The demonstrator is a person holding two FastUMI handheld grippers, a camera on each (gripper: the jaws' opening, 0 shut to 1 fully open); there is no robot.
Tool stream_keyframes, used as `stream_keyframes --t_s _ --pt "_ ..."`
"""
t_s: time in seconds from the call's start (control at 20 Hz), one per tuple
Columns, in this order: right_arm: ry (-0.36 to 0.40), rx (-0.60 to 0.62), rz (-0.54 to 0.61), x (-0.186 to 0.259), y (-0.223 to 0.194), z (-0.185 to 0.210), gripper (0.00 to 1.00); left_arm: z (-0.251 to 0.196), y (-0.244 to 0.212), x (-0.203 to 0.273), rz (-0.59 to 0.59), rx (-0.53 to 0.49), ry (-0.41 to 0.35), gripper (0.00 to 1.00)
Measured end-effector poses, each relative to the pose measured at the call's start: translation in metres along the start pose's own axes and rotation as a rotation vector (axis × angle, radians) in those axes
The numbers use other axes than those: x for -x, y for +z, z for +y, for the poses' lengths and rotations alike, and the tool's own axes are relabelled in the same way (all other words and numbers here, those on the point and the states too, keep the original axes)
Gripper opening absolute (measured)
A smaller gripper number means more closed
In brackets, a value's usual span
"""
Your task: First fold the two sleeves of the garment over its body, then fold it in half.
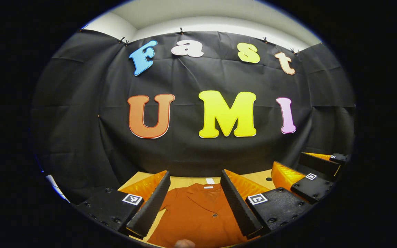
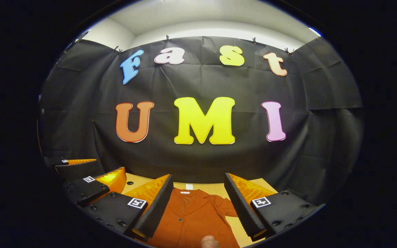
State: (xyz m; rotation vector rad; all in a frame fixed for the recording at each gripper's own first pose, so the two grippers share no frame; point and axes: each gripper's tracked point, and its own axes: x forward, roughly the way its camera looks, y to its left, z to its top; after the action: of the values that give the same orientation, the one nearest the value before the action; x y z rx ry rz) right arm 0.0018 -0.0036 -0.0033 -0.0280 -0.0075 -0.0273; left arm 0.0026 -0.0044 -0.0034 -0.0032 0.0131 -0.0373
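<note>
Left gripper view looks over the rust-orange garment (image 1: 198, 213) lying flat, collar away, on the wooden table (image 1: 258, 177), and both the left gripper (image 1: 194, 198) and right gripper (image 2: 198, 203) hover above it, fingers apart and empty, seemingly poised to take the sleeves

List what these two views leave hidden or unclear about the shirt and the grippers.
- Shirt hem and lower body: cut off by the bottom edge in the left gripper view and the right gripper view.
- Sleeves: the left gripper and right gripper fingers cover most of them, so their fold state is unclear.
- Collar label: too small to make out.
- Height of both open grippers above the table: cannot tell.
</note>
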Motion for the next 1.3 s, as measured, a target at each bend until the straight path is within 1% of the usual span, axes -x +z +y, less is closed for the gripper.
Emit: stream_keyframes --t_s 0.05,0.15,0.2,0.35,0.4,0.6,0.7,0.95,1.1,1.3 --pt "0.000 0.000 0.002 0.000 -0.002 0.000 0.94 0.000 0.000 0.000 -0.001 0.004 -0.001 0.95" --pt "-0.007 -0.004 0.015 -0.001 -0.005 -0.001 0.96 0.000 -0.002 -0.001 0.004 0.003 0.004 0.95" --pt "-0.011 -0.008 0.023 -0.001 -0.007 -0.002 0.93 0.000 -0.004 0.000 0.009 0.001 0.006 0.95" --pt "-0.012 -0.022 0.045 0.000 -0.013 -0.002 0.96 -0.001 -0.004 -0.001 0.004 0.001 0.001 0.95" --pt "-0.010 -0.029 0.051 0.000 -0.015 -0.001 0.94 -0.001 -0.005 -0.001 0.004 0.006 -0.002 0.95" --pt "-0.009 -0.023 0.037 -0.002 -0.007 -0.001 0.96 0.001 0.001 -0.001 -0.002 -0.001 0.008 0.95" --pt "-0.016 -0.021 0.029 -0.003 -0.004 -0.004 0.94 -0.001 0.004 -0.003 -0.013 0.004 0.002 0.95" --pt "-0.032 -0.044 0.033 -0.007 -0.004 -0.008 0.95 -0.006 0.008 -0.006 -0.015 -0.009 -0.008 0.95" --pt "-0.032 -0.031 0.032 -0.008 -0.005 -0.008 0.95 -0.005 0.003 -0.006 -0.006 0.005 -0.008 0.95" --pt "-0.030 -0.023 0.044 -0.009 -0.009 -0.007 0.94 -0.004 0.000 -0.008 0.003 -0.001 -0.005 0.95"
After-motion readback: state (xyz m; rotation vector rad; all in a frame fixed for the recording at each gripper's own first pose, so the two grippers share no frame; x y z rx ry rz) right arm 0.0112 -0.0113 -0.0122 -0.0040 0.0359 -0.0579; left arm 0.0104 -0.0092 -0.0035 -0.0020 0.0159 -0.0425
